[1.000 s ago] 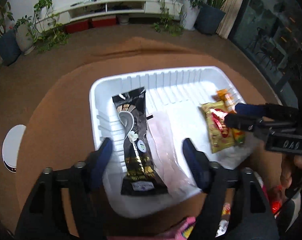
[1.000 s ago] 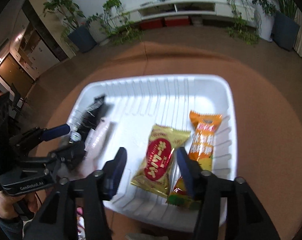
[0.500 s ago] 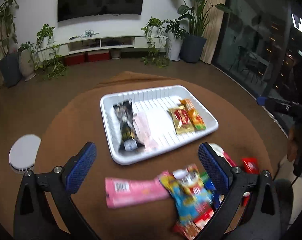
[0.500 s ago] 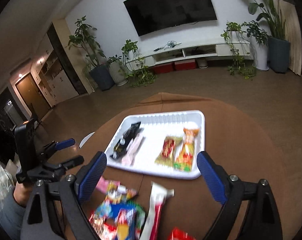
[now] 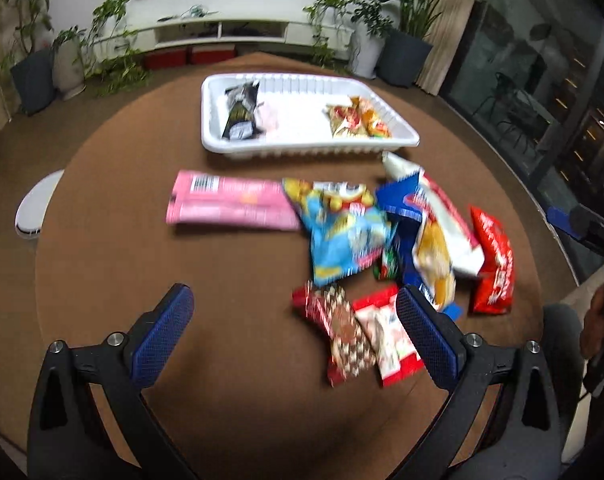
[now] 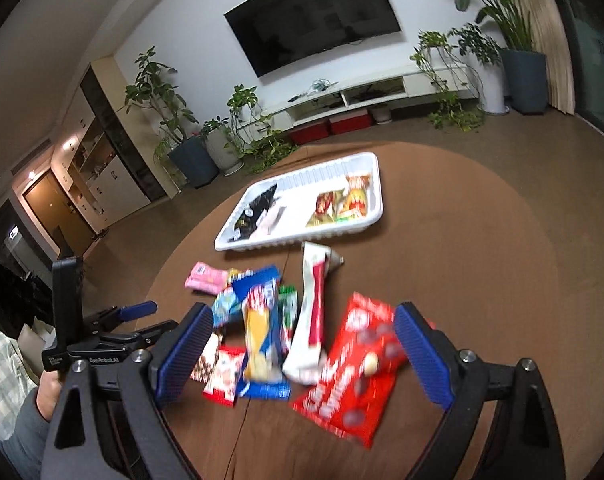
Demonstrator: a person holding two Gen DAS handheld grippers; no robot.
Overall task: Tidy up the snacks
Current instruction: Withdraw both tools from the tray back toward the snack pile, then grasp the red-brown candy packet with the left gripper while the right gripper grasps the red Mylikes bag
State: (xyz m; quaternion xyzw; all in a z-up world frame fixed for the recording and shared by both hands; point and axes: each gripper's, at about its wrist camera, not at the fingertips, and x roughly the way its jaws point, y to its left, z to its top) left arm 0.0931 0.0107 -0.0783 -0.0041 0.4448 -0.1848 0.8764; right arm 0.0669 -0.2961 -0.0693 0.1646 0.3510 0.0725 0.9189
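Snacks (image 5: 381, 248) loose on table | left fingers (image 5: 166, 336) apart, empty | right fingers (image 6: 417, 352) apart, empty

tray (image 5: 238, 152) behind snack pile (image 5: 381, 240), on table (image 5: 182, 272)

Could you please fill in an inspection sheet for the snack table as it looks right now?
Surface: round brown table, bare at its near side.
Job's things: white tray holds four packets, a black one at its left; loose pile beside it includes a pink packet and a red bag.
Clutter: nothing seen.
Grippers: left gripper and right gripper open, holding nothing, jaws just opened wider.
Cables: thin dark line across the table, unclear.
Surroundings: wall television, potted plants, low white shelf.
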